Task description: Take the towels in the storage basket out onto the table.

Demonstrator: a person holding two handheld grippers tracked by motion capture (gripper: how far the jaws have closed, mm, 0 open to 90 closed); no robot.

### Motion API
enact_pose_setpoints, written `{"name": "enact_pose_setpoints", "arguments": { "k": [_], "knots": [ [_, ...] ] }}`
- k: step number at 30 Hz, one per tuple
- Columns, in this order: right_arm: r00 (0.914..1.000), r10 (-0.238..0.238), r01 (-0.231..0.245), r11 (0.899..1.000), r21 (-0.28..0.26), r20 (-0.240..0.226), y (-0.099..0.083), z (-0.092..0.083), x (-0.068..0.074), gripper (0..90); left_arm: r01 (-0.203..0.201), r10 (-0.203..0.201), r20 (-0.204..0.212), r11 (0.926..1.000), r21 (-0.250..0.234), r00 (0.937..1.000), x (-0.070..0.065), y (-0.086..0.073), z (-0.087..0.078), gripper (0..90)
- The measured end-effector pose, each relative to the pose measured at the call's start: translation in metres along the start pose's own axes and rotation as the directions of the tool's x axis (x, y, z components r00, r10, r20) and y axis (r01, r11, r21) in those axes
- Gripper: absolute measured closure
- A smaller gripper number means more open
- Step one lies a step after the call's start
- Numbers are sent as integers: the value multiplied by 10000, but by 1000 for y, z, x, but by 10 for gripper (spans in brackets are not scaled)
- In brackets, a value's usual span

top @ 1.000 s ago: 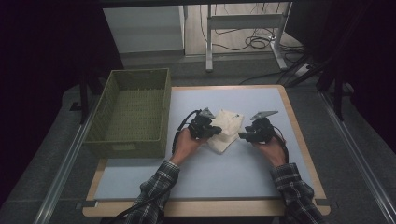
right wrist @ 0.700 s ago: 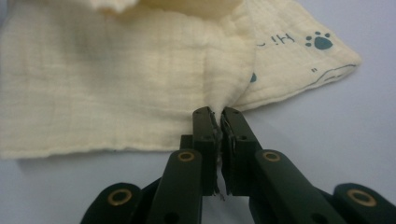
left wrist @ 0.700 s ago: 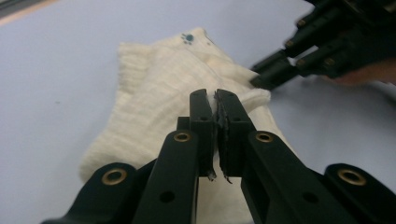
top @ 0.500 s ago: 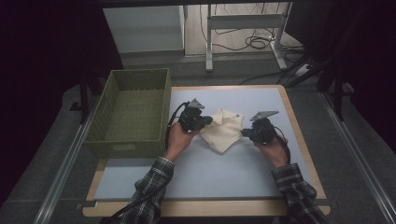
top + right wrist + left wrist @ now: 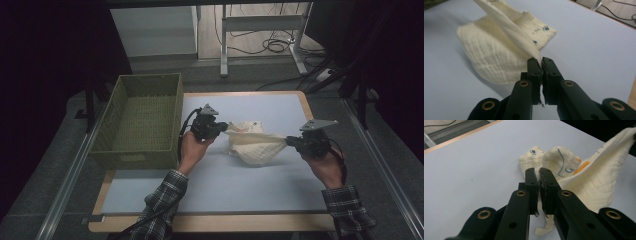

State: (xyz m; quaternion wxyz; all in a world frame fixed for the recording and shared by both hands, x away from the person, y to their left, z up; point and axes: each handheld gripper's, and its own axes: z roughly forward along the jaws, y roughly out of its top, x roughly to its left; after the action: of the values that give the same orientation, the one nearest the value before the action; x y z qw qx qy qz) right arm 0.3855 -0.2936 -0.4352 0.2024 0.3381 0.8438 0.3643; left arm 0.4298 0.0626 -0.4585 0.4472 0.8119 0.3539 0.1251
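A cream muslin cloth (image 5: 252, 145) with small blue and orange prints hangs stretched between my two grippers above the pale blue table top (image 5: 225, 185). My left gripper (image 5: 224, 128) is shut on the cloth's left corner; in the left gripper view its jaws pinch the cloth (image 5: 584, 182) at the left gripper's (image 5: 539, 171) tips. My right gripper (image 5: 288, 143) is shut on the opposite corner, having just closed on it; the right gripper view shows the cloth (image 5: 499, 57) rising taut from the right gripper's (image 5: 540, 61) tips. The cloth's lower part sags onto the table.
A green woven basket (image 5: 140, 120) stands at the table's left edge, beside my left hand. The wooden table rim (image 5: 210, 225) runs along the front. Metal rails (image 5: 385, 170) flank the table, and cables lie on the floor behind it.
The right gripper closed on the cloth's corner and moved right and up. The left gripper rose slightly. The cloth went from a folded heap on the table to a sheet stretched between both grippers.
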Motion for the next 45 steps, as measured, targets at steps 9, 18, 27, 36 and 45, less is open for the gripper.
{"name": "enact_pose_setpoints", "arguments": {
  "k": [9,18,27,36,45],
  "knots": [
    [9905,-568,589,9982,130,-1249,-23,-9,44,843,96,-64,-803,9992,390,9968,-14,-24,-16,850],
    [9843,-439,507,9981,359,-1708,-40,-3,55,720,51,70,-1293,9957,929,9916,-22,-62,-13,847],
    [9911,389,-349,9988,334,-1273,-23,40,17,671,357,-212,-1388,9940,1032,9901,-16,-69,-3,847],
    [9871,637,-543,9963,671,-1471,-11,110,10,583,790,-615,-1566,9910,1078,9857,-9,-73,9,849],
    [9906,643,-618,9978,241,-1207,-6,103,9,857,900,-715,-1727,9908,1016,9824,-5,-76,20,856]
  ]
}}
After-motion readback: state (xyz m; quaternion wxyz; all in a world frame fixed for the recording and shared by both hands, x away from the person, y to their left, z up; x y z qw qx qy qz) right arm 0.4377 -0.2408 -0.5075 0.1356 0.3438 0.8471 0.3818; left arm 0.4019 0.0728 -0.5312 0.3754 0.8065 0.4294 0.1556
